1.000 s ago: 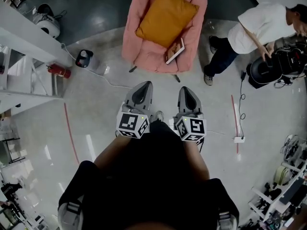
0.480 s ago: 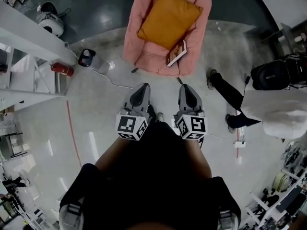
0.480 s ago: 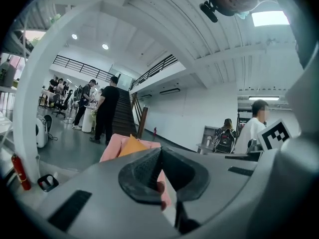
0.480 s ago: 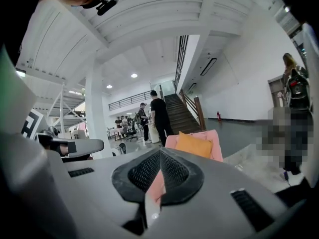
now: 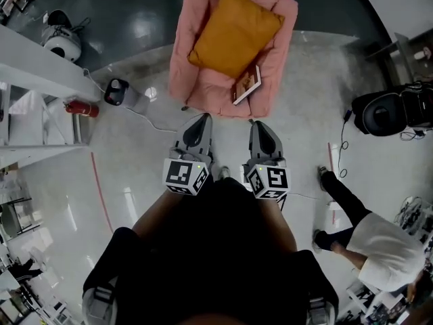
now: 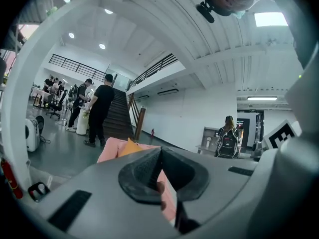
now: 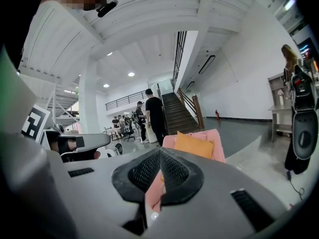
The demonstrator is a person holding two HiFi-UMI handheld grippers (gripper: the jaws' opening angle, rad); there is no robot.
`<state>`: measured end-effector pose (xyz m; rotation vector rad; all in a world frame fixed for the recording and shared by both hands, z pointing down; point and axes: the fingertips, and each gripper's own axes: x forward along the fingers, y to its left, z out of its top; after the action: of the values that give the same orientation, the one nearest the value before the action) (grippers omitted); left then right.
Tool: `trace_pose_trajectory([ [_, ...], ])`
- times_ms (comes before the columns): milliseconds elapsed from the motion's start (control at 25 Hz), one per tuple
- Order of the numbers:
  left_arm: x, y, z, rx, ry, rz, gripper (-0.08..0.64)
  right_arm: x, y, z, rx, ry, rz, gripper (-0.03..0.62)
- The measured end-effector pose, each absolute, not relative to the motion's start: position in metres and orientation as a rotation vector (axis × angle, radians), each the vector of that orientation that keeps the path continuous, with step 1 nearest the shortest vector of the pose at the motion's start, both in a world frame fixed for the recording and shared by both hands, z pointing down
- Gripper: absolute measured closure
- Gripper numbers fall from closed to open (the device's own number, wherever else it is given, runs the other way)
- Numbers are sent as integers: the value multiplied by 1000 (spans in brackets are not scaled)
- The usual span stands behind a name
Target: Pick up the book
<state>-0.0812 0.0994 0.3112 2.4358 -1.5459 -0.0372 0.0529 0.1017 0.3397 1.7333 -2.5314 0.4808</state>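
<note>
On the seat of the pink armchair point(image 5: 181, 59), toward its front right corner, lies the book point(image 5: 246, 84), slanted and just beside the lower edge of the orange cushion point(image 5: 233, 31), which covers most of the seat. Both tongs are held side by side above the floor, short of the chair's front edge, tips pointing toward it. The right tongs point(image 5: 260, 128) are the nearer pair, with the book a little beyond their tip and slightly to its left; the left tongs point(image 5: 198, 122) point at the front left of the seat. Neither pair touches the book or the chair. Each gripper view shows its jaws pressed together with nothing between them, the armchair and cushion ahead
</note>
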Motion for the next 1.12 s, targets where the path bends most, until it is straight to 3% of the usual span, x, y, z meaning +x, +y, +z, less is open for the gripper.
trace_pose_trajectory([
  [1120, -110, -109, 341, 2520, -1310, 43, 552, 33, -80, 373, 1938, -2327, 560, 591],
])
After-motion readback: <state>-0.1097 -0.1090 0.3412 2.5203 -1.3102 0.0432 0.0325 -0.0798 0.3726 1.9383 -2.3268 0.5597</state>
